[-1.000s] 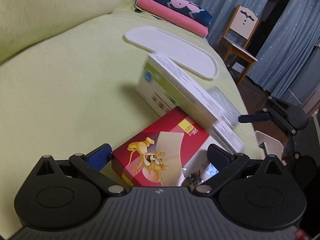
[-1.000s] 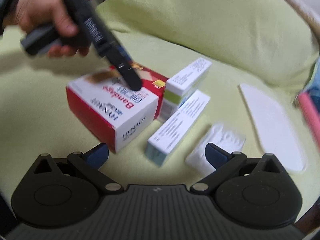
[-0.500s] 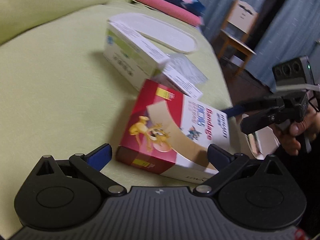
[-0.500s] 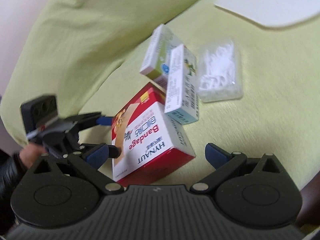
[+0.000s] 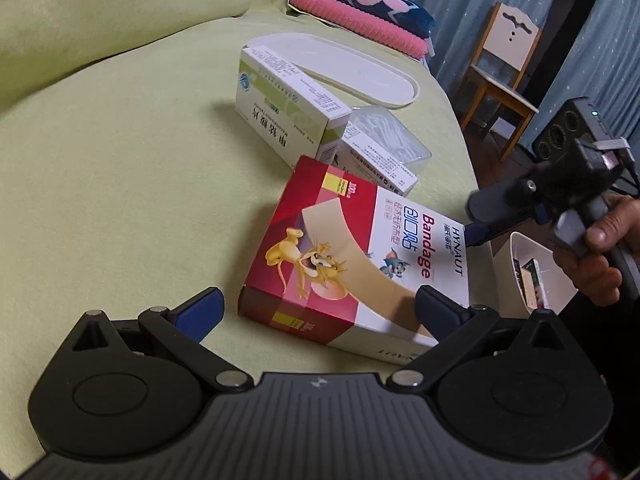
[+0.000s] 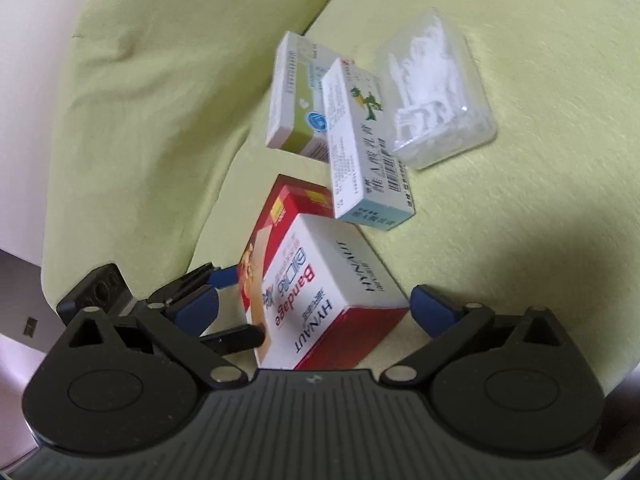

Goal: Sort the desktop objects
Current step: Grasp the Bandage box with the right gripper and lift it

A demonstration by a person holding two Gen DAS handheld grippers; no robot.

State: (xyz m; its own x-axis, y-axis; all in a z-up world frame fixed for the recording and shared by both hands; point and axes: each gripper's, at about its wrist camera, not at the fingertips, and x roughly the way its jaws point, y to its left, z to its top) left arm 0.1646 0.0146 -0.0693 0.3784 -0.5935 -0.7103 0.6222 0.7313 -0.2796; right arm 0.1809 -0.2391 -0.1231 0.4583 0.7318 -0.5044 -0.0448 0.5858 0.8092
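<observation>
I see the red-and-white cardboard bandage box (image 5: 356, 256) w/ the cartoon print lying flat on the yellow-green sofa cushion (image 5: 120, 184), centre of the left wrist view. My left claw (image 5: 318, 312) is spread wide, holding nothing; its blue pads sit either side of the box's near end, not touching as far as I can tell. Right claw (image 6: 314, 310) is also wide open and empty, the same box (image 6: 320, 292) between its fingers at lower centre of the right wrist view. In the left view the right claw (image 5: 480, 220) comes in from the right edge, gripped by a hand (image 5: 596, 256), tips at the box's far corner.

Behind the bandage box, toward upper centre: a white-and-green medicine carton (image 5: 288, 116), a slimmer white-and-teal carton (image 5: 380, 164) beside it, then a clear plastic case of white floss picks (image 5: 388, 132). Further back lies a long white oval tray (image 5: 340, 68). A white bin (image 5: 528, 272) w/ items inside sits at the right edge, below the cushion.
</observation>
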